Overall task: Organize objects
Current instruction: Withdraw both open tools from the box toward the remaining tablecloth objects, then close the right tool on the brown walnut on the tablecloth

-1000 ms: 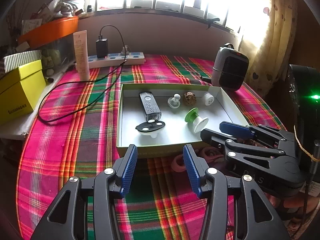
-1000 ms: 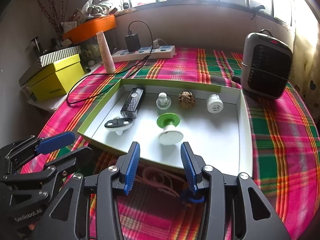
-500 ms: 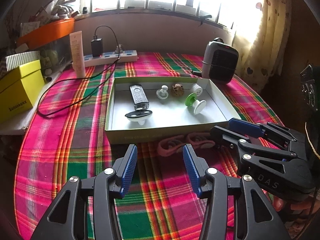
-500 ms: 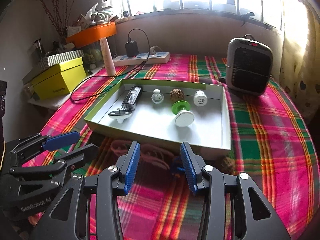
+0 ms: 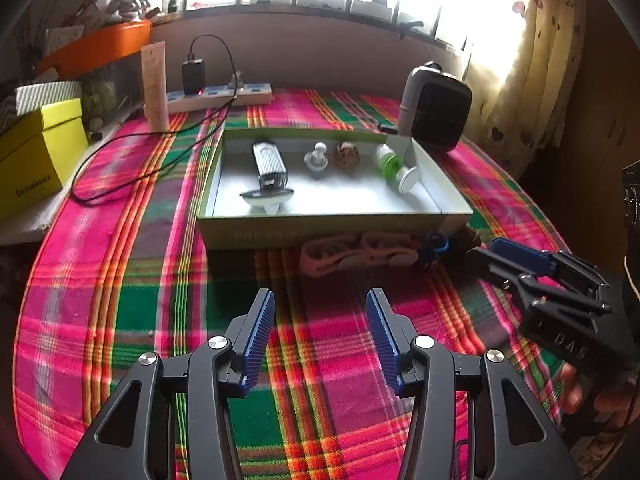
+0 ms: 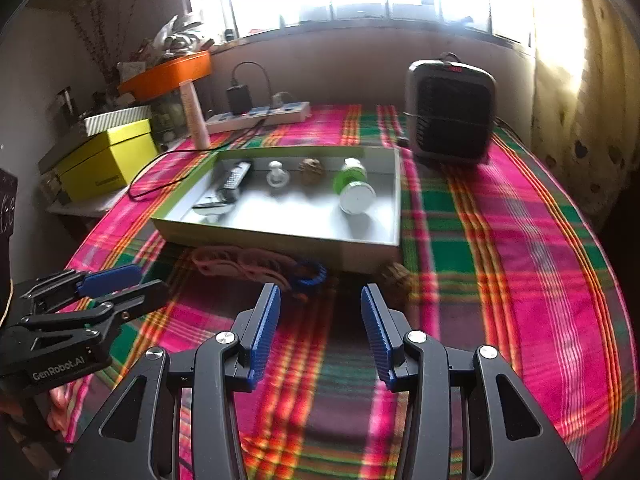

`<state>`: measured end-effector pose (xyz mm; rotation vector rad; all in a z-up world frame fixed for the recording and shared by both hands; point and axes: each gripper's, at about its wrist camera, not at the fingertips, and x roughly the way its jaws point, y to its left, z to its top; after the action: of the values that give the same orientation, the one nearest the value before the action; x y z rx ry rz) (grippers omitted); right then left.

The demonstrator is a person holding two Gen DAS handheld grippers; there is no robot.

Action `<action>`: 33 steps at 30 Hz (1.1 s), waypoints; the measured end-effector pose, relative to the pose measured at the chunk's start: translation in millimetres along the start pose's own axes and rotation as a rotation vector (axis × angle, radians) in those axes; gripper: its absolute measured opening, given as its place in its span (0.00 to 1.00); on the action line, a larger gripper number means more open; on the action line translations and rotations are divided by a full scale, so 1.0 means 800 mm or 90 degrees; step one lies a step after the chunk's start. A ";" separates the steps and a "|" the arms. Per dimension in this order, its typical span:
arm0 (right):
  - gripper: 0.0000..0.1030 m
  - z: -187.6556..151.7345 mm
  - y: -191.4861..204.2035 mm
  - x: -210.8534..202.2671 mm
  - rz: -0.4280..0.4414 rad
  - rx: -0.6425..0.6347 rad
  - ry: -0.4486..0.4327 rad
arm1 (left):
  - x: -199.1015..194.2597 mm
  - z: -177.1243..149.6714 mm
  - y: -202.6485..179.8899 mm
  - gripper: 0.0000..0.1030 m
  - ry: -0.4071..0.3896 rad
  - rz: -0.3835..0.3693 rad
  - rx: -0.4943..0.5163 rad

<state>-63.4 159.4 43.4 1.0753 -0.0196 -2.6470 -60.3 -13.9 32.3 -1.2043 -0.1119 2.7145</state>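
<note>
Bright window behind; pink-green plaid tablecloth [image 5: 132,240] under your grippers. Far left, yellow cardboard box [image 5: 38,156]. Centre, shallow white cardboard tray [image 5: 332,224] holds grey remote [image 5: 269,166], small white knob [image 5: 316,158], brown ball [image 5: 347,155], green-white spool [image 5: 394,170]. Pink strap bundle [image 5: 352,254] and blue cord [image 5: 434,246] lie just beside tray's near wall. Your left gripper [image 5: 320,336]: jaws half open, empty. Your right gripper [image 6: 320,330]: jaws half open, empty. Dark fan heater [image 6: 450,114] far right.

Black claw [image 5: 320,336] (ribbed blue pads [image 5: 260,340]).
</note>
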 end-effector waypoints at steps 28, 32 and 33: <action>0.43 0.005 -0.049 0.036 -0.051 0.042 0.062 | 0.064 0.023 0.003 0.47 0.044 -0.025 0.033; 0.43 0.010 -0.045 0.046 -0.052 0.024 0.071 | 0.069 0.029 0.003 0.47 0.043 -0.031 0.038; 0.43 0.011 -0.045 0.049 -0.051 0.021 0.075 | 0.070 0.030 0.003 0.47 0.044 -0.030 0.041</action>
<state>-105.1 183.1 18.7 1.2663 0.0047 -2.6574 -115.6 -5.6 7.3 -1.2582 -0.0423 2.6120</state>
